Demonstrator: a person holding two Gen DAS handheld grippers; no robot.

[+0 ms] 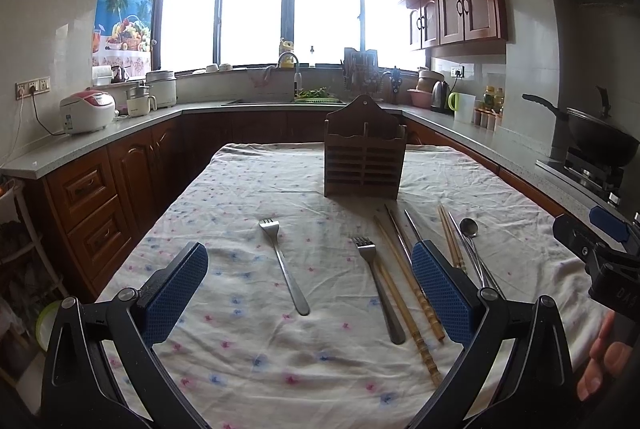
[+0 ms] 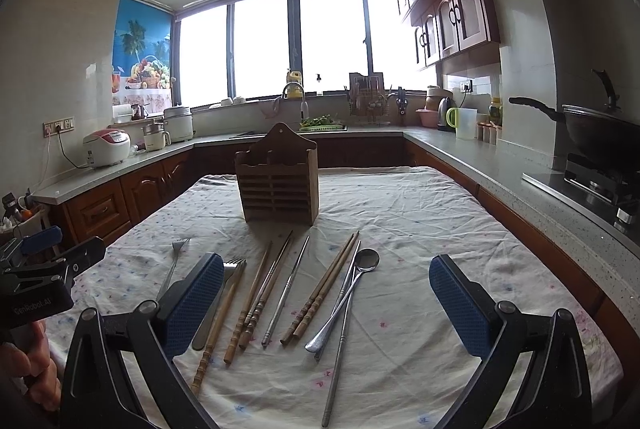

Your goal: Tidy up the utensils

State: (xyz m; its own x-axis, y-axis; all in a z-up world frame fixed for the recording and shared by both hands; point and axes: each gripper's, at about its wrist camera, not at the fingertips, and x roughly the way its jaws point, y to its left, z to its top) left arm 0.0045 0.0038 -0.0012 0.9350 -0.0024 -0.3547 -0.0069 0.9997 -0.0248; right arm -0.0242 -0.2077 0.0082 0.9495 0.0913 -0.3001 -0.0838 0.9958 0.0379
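Task is sitting at its start: both the left hand-held gripper [image 1: 310, 291] and right hand-held gripper [image 2: 326, 303] are hovering spread and empty, while forks [image 1: 285, 265], chopsticks [image 2: 318, 293] and spoon [image 2: 348, 299] are all lying on the cloth-covered counter [image 2: 420, 213] before the seemingly empty wooden holder [image 2: 278, 185].

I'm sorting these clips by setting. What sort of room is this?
A home kitchen, most likely: a wok sits on a gas stove, a sink faucet stands below the window, and a rice cooker sits on the counter.
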